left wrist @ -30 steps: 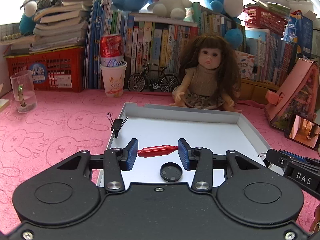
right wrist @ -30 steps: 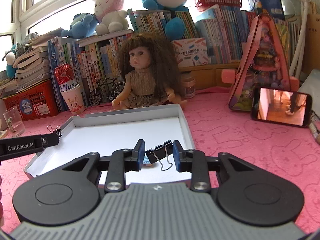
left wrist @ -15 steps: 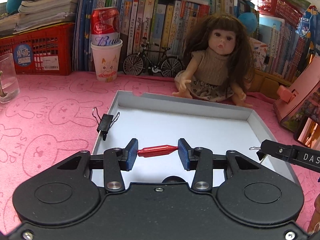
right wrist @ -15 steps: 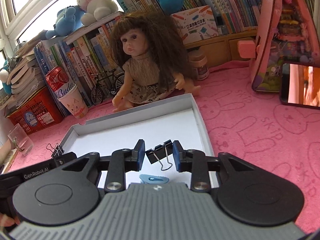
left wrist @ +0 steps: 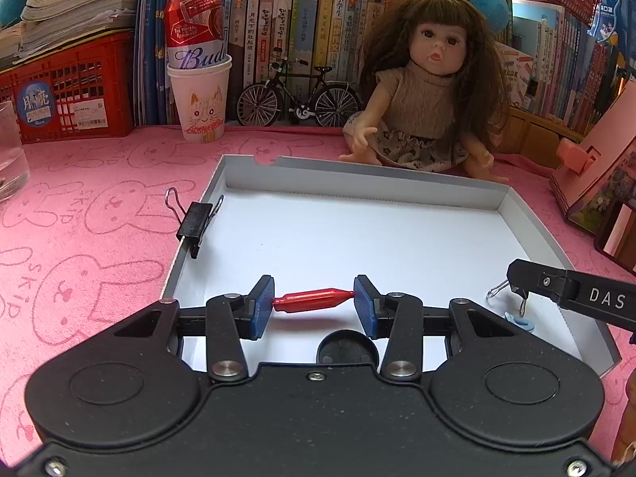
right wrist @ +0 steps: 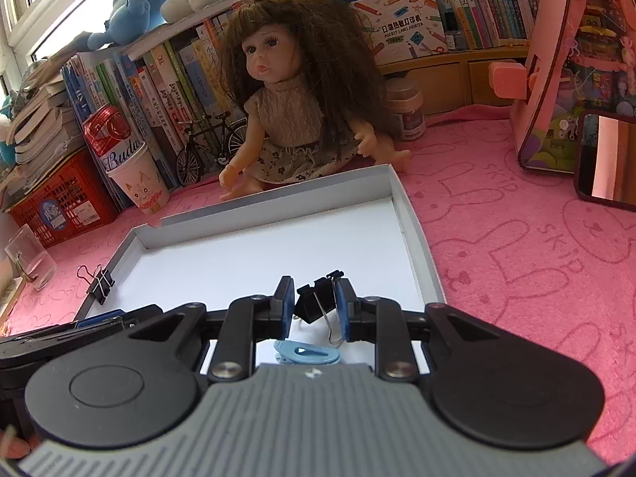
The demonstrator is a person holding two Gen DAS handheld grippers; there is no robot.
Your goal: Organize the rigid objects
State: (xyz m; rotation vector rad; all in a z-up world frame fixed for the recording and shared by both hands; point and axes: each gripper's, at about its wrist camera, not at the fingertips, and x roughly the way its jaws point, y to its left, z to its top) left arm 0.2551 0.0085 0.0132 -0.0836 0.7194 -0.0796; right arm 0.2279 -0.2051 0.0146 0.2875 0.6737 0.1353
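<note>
Binder clips and small bits are what's getting sorted into the shallow white tray (left wrist: pixel 528 234) on the pink bunny-print tabletop (left wrist: pixel 91 246). Going left to right: there's a glass (left wrist: pixel 10 151) at the far left edge, a red crate (left wrist: pixel 67 95) with books stacked on it, then a paper cup (left wrist: pixel 200 103) with a red can (left wrist: pixel 194 30) sitting in it. One black binder clip (left wrist: pixel 195 222) is clipped onto the tray's left wall (its wire handles stick out both ways). Behind the tray there's a little model bicycle (left wrist: pixel 296 97) and a doll (left wrist: pixel 425 91) sitting right at the far wall.

The left hand-held gripper (left wrist: pixel 314 304) has its blue pads squeezed on both ends of a small red cap-like piece (left wrist: pixel 312 300), holding it crosswise just above the tray floor. A black round disc (left wrist: pixel 346 351) lies in the tray right under it, partly hidden by the gripper body.

Further right, the right hand-held gripper (right wrist: pixel 310 308) has just been closing and is clamped on a second black binder clip (right wrist: pixel 316 300), wire handle dangling down. Below it a light blue clip (right wrist: pixel 306 355) lies in the tray, I think flat on the floor, but half of it is hidden. Off to the far right is a pink toy house (right wrist: pixel 556 79) and a phone (right wrist: pixel 606 161) leaning near it.
</note>
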